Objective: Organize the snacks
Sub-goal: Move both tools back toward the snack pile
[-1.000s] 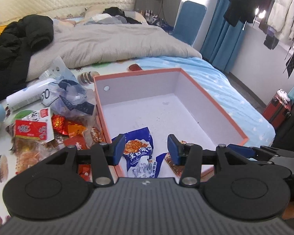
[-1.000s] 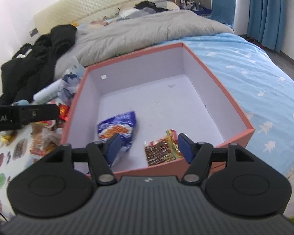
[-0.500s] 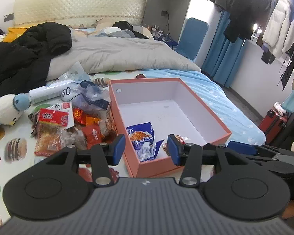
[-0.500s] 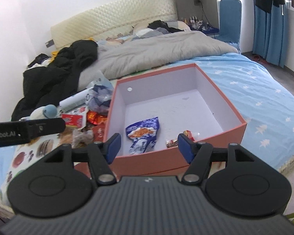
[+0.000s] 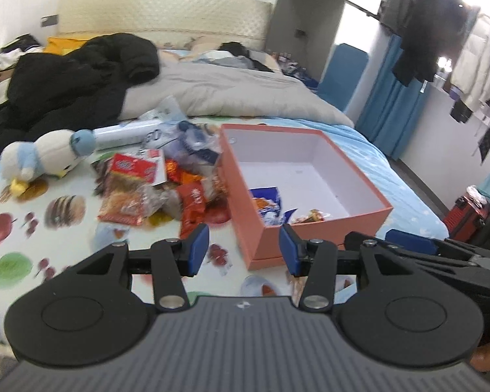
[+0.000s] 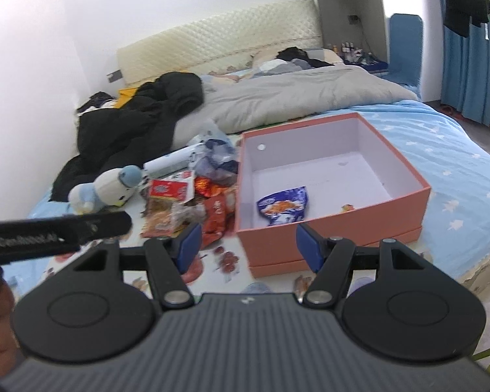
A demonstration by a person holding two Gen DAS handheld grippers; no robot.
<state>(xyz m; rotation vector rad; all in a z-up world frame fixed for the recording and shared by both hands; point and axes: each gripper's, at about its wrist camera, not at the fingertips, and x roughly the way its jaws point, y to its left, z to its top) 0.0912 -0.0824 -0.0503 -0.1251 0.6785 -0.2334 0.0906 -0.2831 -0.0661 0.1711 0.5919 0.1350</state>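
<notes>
An open salmon-pink box (image 5: 323, 228) (image 6: 336, 228) sits on the bed. Inside lie a blue snack bag (image 5: 268, 204) (image 6: 285, 205) and a small brown-red packet (image 5: 312, 217) (image 6: 348, 208). A pile of red and orange snack packets (image 5: 147, 186) (image 6: 186, 202) lies left of the box. My left gripper (image 5: 243, 250) is open and empty, held back above the bed in front of the box's near left corner. My right gripper (image 6: 248, 245) is open and empty, in front of the box's near wall.
A plush penguin (image 5: 42, 155) (image 6: 107, 187) lies left of the snacks, a white tube (image 5: 124, 130) and plastic bags behind them. A black jacket (image 5: 68, 78) and grey duvet (image 5: 232, 91) cover the far bed. A red suitcase (image 5: 470, 212) stands on the floor at right.
Both grippers have pulled back and up away from the box, which now looks smaller and farther. The blue bag and the small packet stay in the box.
</notes>
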